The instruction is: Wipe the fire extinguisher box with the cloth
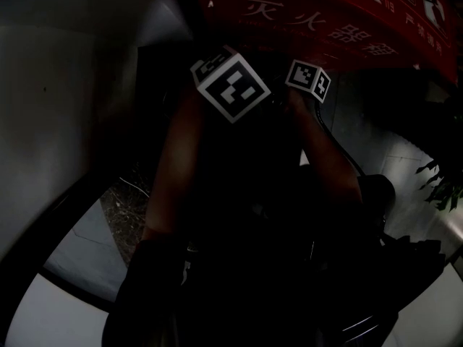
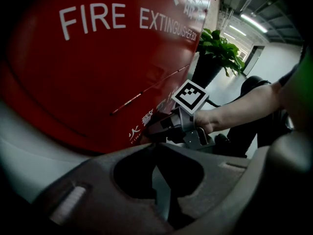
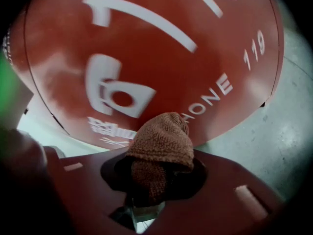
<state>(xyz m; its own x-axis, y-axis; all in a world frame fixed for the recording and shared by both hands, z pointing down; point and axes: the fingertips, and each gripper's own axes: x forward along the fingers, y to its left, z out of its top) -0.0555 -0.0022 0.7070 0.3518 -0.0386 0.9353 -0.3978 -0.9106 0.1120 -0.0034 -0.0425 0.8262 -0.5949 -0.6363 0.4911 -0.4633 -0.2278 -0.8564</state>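
The red metal fire extinguisher box (image 2: 98, 67) with white lettering fills the upper part of both gripper views and runs across the top of the head view (image 1: 304, 13). Its painted face is smooth and glossy. It carries "FIRE EXTINGUISHER" in the left gripper view, and a telephone symbol with "119" in the right gripper view (image 3: 161, 48).

The brown knitted cloth (image 3: 161, 146) is bunched into a rounded wad. The right gripper (image 3: 159, 173) has its jaws clamped on the lower part of the wad, and the upper part projects forward towards the box's lower face. The cloth tip lies directly in front of the white print near the box's bottom edge. Contact with the paint cannot be confirmed.

The left gripper (image 2: 156, 148) has its jaws closed together with nothing between them. It is held back from the box and aimed along the box's front. In its view, the right gripper (image 2: 151, 129) is at the box's lower edge, held by a hand (image 2: 208, 119).

The room is dim. The floor (image 3: 274, 131) is pale grey and smooth. A green potted plant (image 2: 220, 48) stands just beyond the box's far end. Strip ceiling lights (image 2: 252, 23) recede behind it.
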